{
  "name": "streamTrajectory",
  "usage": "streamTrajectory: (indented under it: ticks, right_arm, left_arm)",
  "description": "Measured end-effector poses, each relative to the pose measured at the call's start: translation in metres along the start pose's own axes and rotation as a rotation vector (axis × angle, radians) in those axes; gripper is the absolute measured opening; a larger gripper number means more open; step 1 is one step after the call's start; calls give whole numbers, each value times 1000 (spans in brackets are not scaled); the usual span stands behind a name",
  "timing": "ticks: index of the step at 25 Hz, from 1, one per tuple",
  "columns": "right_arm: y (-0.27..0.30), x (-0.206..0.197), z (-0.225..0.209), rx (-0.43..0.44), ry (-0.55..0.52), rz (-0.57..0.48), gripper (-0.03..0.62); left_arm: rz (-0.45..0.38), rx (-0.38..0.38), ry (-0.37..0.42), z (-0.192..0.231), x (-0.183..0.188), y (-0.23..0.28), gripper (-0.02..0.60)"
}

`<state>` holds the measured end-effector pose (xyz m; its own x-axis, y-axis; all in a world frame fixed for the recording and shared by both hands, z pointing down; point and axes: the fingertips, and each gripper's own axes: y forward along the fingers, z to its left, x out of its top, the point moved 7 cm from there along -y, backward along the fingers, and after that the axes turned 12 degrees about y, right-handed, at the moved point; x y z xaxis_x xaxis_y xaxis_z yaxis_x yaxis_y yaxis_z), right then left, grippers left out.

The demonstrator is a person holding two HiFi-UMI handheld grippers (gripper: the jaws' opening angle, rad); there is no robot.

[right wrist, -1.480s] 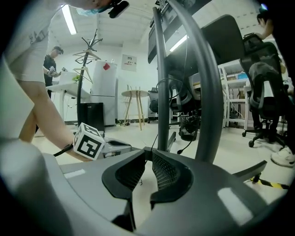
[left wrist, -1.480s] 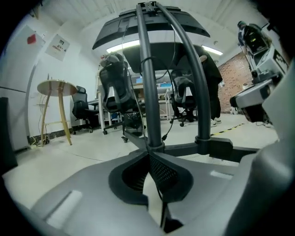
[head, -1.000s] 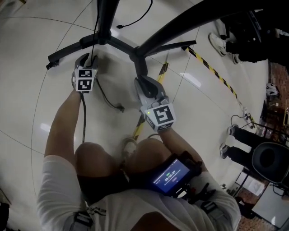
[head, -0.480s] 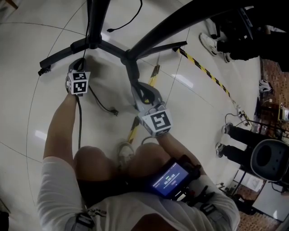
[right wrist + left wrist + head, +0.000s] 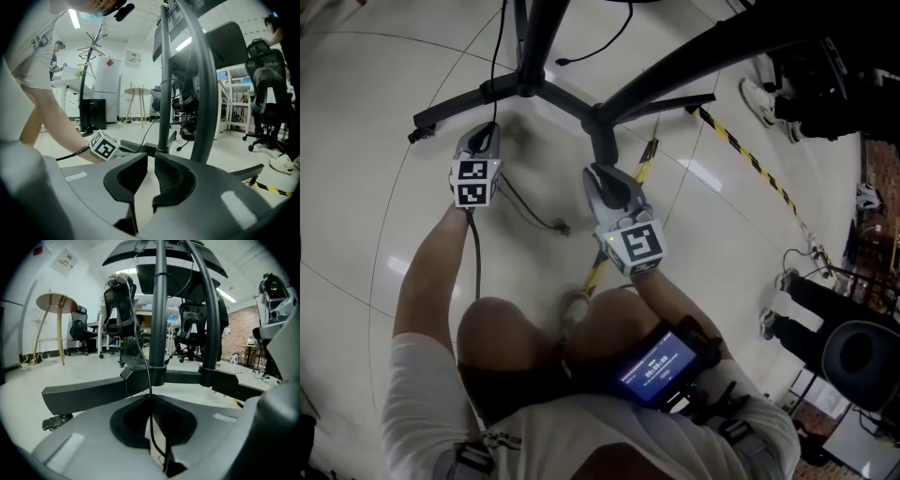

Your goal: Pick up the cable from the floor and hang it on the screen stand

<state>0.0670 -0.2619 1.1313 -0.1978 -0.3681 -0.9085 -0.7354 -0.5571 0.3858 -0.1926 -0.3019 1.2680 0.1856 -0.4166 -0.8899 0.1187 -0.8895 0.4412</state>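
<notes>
Jaws of the left gripper (image 5: 487, 132) (image 5: 151, 400) were clamped together on a thin black cable (image 5: 531, 212) (image 5: 146, 357). In the left gripper view the cable ran straight through the pinch point and rose close beside the upright post of the black metal screen stand (image 5: 532, 87) (image 5: 160, 310) (image 5: 163, 93).

Head view: the left gripper sat low over the glossy pale tiled floor (image 5: 384, 197), just beside the hub where the stand's legs meet. From its underside the cable trailed across the floor, and its loose plug end lay between the two grippers. A second run of the cable climbed from the jaw tips up past the post and out of the top of the frame.

The right gripper (image 5: 599, 172) (image 5: 150, 161) had its jaws apart with a narrow gap and nothing between them. It pointed at the foot of the stand's slanted arm. I couldn't tell whether it touched.

A yellow-and-black striped tape line (image 5: 752, 157) ran across the floor to the right, well apart from the cable.
</notes>
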Motion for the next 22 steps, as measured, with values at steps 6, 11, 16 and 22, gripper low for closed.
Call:
streamTrajectory:
  ticks: [6,11,16,22]
  right_arm:
    - [20,11,12,39,10,-40,57]
    - [30,24,18,58,10,-74,57]
    - [34,45,24,79,0,-109,55]
    - [30,86,24,90,-11,-172,52]
  left_arm:
    - [-146,-11,-25,17,42,-42,11]
    - [-289,15,-46,35,94,-77,11]
    - [-375,31,8,49,144,-105,11]
    - [-424,70,54,62,186,-135,11]
